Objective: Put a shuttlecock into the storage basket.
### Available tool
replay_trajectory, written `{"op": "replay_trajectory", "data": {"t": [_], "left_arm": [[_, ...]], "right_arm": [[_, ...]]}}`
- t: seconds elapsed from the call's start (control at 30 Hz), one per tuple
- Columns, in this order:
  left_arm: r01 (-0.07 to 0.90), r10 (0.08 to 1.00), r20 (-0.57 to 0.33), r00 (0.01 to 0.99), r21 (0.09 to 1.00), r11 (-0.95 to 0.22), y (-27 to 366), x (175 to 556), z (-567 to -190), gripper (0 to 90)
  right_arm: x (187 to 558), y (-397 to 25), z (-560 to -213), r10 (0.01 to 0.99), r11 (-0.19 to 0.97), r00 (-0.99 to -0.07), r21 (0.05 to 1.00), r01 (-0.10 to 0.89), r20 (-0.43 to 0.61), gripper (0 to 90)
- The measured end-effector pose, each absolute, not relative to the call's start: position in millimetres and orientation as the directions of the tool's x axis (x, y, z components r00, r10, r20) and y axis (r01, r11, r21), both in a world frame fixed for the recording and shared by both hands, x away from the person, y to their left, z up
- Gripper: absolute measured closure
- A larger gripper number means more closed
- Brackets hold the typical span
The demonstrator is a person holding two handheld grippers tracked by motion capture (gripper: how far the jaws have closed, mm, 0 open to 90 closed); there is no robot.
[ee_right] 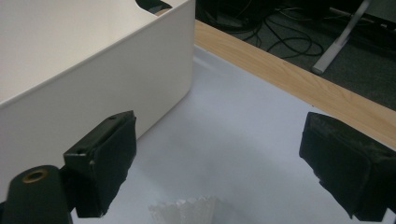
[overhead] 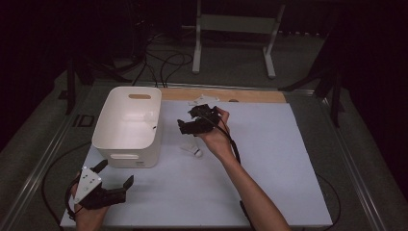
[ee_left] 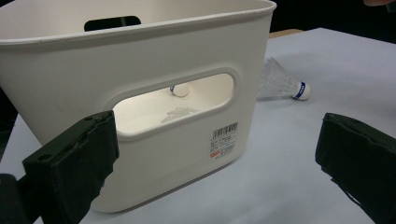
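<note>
Two grippers, both spread and empty: left gripper (overhead: 114, 179) at the frame's lower left, right gripper (overhead: 196, 119) at centre, just right of the one white bin (overhead: 129, 126). Three shuttlecocks: one inside the bin (ee_left: 179, 90), one on the sheet (overhead: 191, 150) below the right gripper, one (overhead: 201, 100) at the wooden strip (overhead: 255, 96) up top. White sheet (overhead: 269, 163) over the table; dark room behind, cables (overhead: 166, 61) on the grey floor.

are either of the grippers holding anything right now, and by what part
Nothing is held. The left gripper and right gripper both stand open with empty jaws.
</note>
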State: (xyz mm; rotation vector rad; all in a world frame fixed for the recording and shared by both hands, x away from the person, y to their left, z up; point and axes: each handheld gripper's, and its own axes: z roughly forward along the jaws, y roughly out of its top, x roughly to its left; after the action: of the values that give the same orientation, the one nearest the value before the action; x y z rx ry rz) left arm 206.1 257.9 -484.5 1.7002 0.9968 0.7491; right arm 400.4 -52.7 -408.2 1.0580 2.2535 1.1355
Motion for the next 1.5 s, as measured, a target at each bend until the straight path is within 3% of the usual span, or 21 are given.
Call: {"op": "replay_trajectory", "data": {"t": [1.5], "left_arm": [[0.271, 0.881, 0.026, 0.472, 0.947, -0.173, 258, 206, -484, 0.0]], "right_arm": [[403, -48, -439, 0.782, 0.403, -0.623, 0.777, 0.484, -0.018, 11.1]]}}
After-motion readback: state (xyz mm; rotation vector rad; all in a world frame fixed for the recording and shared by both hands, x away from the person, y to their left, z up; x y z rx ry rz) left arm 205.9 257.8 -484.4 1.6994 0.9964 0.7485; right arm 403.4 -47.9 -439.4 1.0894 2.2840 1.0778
